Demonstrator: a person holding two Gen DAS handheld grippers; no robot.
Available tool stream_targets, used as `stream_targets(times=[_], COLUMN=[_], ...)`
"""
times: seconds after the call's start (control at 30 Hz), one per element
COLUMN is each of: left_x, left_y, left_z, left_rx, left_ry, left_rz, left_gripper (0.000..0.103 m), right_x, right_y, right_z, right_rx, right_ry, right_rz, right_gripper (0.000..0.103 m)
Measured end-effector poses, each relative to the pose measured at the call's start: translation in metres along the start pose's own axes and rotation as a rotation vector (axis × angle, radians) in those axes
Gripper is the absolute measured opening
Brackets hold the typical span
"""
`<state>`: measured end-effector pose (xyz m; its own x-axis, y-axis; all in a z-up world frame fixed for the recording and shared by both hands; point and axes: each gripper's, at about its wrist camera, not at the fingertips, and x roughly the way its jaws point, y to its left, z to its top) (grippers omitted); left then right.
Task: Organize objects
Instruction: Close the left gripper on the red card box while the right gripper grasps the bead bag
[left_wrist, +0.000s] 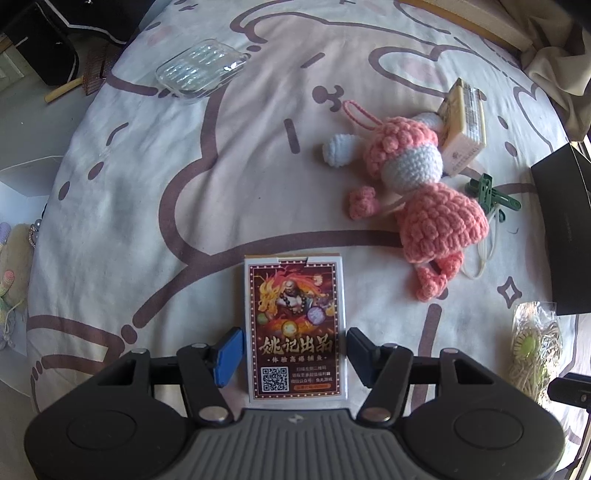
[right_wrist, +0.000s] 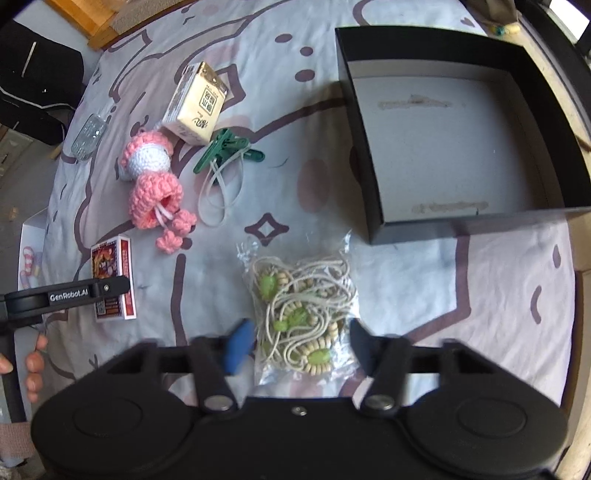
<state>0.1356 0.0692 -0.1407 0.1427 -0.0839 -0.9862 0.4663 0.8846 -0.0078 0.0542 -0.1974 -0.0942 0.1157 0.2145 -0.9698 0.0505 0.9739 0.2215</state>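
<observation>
A playing-card box (left_wrist: 295, 328) lies on the patterned sheet between the open fingers of my left gripper (left_wrist: 293, 354); the pads stand just beside its long edges. It also shows in the right wrist view (right_wrist: 110, 273) under the left gripper's finger (right_wrist: 88, 290). My right gripper (right_wrist: 301, 347) is open around a clear bag of beaded cords (right_wrist: 306, 317). A black open box (right_wrist: 454, 133) with nothing in it sits at the right. A pink crochet doll (left_wrist: 413, 184), a beige carton (left_wrist: 465, 122) and a green clip (left_wrist: 491, 192) lie on the sheet.
A clear glass dish (left_wrist: 201, 68) lies at the far left of the sheet. White loops of cord (right_wrist: 221, 188) lie beside the green clip (right_wrist: 225, 149). The bed edge drops off at the left, with a plush toy (left_wrist: 11, 273) beyond it.
</observation>
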Motion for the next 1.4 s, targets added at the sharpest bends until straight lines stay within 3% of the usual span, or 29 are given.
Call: stream_targets(times=[0.07, 0.13, 0.53, 0.6, 0.63, 0.67, 0.73, 0.93, 1.1, 1.3, 1.4], left_x=[0.001, 0.000, 0.011, 0.011, 0.012, 0.012, 0.012, 0.014, 0.014, 0.013, 0.012], left_y=[0.001, -0.002, -0.013, -0.012, -0.012, -0.012, -0.013, -0.018, -0.021, -0.022, -0.020], left_z=[0.000, 0.000, 0.007, 0.008, 0.008, 0.009, 0.009, 0.012, 0.014, 0.017, 0.013], left_rx=[0.008, 0.016, 0.065, 0.066, 0.067, 0.067, 0.071, 0.088, 0.091, 0.095, 0.092], left_ry=[0.001, 0.005, 0.026, 0.026, 0.027, 0.027, 0.027, 0.021, 0.013, 0.015, 0.017], left_rz=[0.003, 0.007, 0.028, 0.027, 0.026, 0.027, 0.031, 0.045, 0.051, 0.056, 0.055], left_gripper=[0.062, 0.062, 0.062, 0.062, 0.062, 0.062, 0.062, 0.062, 0.062, 0.063, 0.061], right_x=[0.001, 0.006, 0.036, 0.030, 0.024, 0.019, 0.010, 0.034, 0.045, 0.051, 0.051], right_y=[-0.002, 0.000, 0.006, 0.004, 0.005, 0.007, 0.011, 0.014, 0.012, -0.002, -0.005], right_z=[-0.001, -0.003, 0.006, 0.008, 0.009, 0.010, 0.011, 0.008, 0.008, 0.012, 0.014], right_rx=[0.003, 0.005, -0.004, 0.008, 0.003, -0.008, -0.038, -0.089, -0.106, -0.061, -0.055], right_ry=[0.009, 0.015, 0.051, 0.046, 0.024, -0.006, -0.076, 0.004, 0.005, 0.026, 0.037], right_rz=[0.005, 0.013, 0.024, 0.027, 0.020, 0.005, -0.025, -0.075, -0.115, -0.113, -0.092], right_gripper=[0.020, 0.015, 0.014, 0.021, 0.039, 0.065, 0.083, 0.085, 0.087, 0.089, 0.085])
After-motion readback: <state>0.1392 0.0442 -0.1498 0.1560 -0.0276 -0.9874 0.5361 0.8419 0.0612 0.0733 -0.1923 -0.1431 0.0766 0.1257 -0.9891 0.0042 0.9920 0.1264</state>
